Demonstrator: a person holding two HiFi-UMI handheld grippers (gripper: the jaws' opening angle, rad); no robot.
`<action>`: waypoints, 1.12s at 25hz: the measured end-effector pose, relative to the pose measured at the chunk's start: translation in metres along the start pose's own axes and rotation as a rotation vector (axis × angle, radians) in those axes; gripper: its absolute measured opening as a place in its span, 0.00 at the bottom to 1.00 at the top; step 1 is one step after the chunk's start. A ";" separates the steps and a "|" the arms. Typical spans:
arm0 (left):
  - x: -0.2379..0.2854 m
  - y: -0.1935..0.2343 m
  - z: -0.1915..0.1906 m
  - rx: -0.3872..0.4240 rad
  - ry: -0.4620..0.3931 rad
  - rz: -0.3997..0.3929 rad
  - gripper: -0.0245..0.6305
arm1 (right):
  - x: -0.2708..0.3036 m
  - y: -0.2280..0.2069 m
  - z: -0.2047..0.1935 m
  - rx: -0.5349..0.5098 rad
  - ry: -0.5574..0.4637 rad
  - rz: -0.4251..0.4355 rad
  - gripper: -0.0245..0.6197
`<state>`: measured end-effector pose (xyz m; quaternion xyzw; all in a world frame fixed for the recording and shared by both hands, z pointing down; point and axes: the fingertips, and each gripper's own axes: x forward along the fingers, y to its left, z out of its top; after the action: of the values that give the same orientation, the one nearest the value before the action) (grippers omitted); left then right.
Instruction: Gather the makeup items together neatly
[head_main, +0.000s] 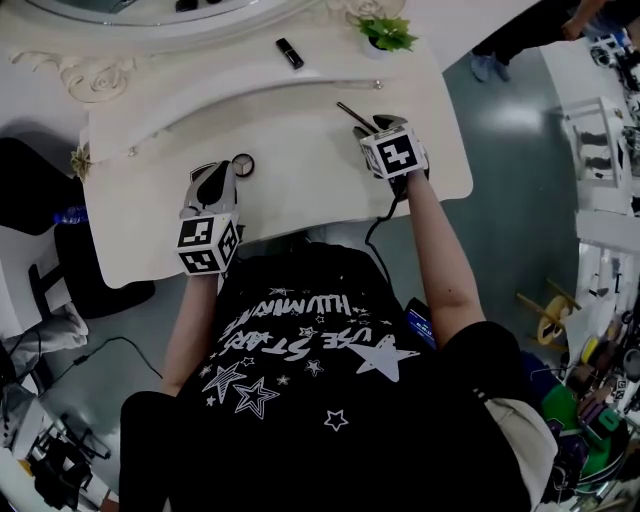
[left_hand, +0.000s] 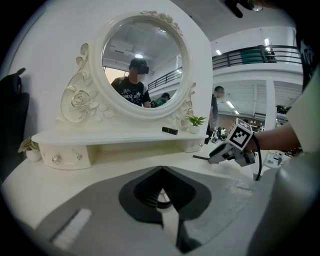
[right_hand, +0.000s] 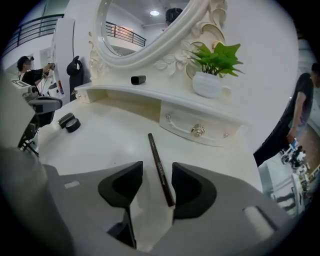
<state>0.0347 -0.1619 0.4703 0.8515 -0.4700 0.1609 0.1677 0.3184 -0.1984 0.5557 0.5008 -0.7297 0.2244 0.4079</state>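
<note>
between right gripper fingers, pencil, plant beyond

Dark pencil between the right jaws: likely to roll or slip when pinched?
The pencil is thin and round-looking on a smooth tabletop, so a sideways nudge would probably roll it. It looks stiff and light. The right gripper straddles one end with open jaws, so it may pivot when pinched.

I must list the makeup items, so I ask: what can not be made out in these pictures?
Left gripper view: the jaws cover most of the round compact; whether the left gripper grips it is unclear.
Right gripper view: the print on the pencil is too small to read.
Head view: the black tube is too small to identify.
</note>
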 end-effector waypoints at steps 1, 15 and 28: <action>0.001 -0.001 -0.001 -0.002 0.002 0.002 0.04 | 0.001 -0.001 -0.001 0.000 0.005 0.008 0.36; 0.002 0.009 -0.009 -0.024 0.002 0.033 0.04 | 0.006 0.013 -0.001 0.001 0.045 0.131 0.15; -0.011 0.019 -0.008 -0.017 -0.002 0.023 0.04 | -0.012 0.014 0.002 0.164 0.008 0.042 0.14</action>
<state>0.0116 -0.1596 0.4748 0.8447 -0.4814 0.1581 0.1725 0.3072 -0.1874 0.5456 0.5162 -0.7176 0.2939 0.3637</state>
